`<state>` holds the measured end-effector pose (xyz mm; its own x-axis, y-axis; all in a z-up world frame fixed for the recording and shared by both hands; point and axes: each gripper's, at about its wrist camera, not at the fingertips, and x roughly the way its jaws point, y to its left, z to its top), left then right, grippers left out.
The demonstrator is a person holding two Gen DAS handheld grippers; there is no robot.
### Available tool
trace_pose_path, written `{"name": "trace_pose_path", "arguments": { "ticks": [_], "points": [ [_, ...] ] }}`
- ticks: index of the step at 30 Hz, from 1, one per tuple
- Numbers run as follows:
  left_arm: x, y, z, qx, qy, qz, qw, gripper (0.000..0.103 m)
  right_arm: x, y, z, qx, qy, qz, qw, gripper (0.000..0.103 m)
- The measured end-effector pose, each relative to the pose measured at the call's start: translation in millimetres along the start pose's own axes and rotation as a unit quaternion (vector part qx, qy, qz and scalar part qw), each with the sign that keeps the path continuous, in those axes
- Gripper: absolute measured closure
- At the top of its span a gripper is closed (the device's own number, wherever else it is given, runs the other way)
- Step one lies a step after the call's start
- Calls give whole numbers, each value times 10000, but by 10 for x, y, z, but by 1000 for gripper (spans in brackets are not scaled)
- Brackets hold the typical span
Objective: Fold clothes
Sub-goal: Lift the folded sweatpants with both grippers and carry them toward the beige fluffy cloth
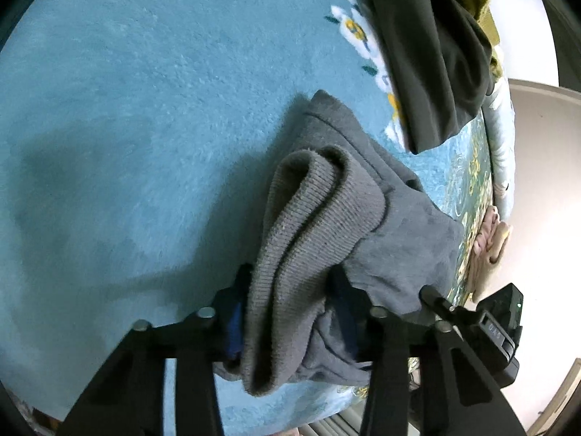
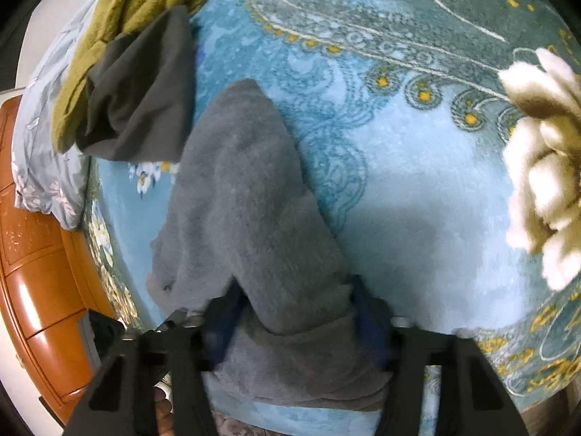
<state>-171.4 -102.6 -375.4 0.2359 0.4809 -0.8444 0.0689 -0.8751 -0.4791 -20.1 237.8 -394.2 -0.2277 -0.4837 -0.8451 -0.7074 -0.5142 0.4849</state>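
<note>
Both the left gripper and right gripper are clamped on the grey sweater, which could slip free if pulled unevenly.

Left gripper at lower centre of frame, 2 fingers clamped on grey fabric. Right gripper lower centre, likewise clamped.

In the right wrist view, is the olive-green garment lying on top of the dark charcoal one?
No: the dark charcoal garment overlaps the olive-green garment, covering its lower part.
</note>
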Motion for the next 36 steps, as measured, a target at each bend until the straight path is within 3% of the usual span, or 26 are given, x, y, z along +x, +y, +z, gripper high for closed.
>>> {"name": "trace_pose_path", "arguments": {
  "ticks": [3,9,12,16,22,28,32,36],
  "points": [
    [-163,-80,-75,77,-105,39,9999,72,-149,38,-92,36,-83,211,9997,68],
    [-604,-328,-281,299,-344,39,9990,76,-607,91,-344,-69,-239,550,9982,71],
    [-546,-525,-572,333,-495,24,9982,76,-837,85,-448,-250,-231,663,9972,71],
    [-391,-1004,-787,358,-903,-23,9953,76,-1244,81,-474,-610,-277,931,9934,71],
    [-821,-1566,-1456,341,-1833,-70,9824,76,-1966,131,-369,-1627,-455,1507,9740,71],
    [-867,-2231,-2106,475,-2439,-59,9686,76,-2679,-200,-420,-2163,-721,1917,9546,71],
    [-661,-2739,-2277,740,-2399,32,9680,76,-3084,-599,-409,-2133,-912,2051,9508,71],
    [-483,-3223,-2390,1299,-2244,148,9657,76,-3343,-1063,-344,-1797,-1108,2105,9545,71]
  ]
}}
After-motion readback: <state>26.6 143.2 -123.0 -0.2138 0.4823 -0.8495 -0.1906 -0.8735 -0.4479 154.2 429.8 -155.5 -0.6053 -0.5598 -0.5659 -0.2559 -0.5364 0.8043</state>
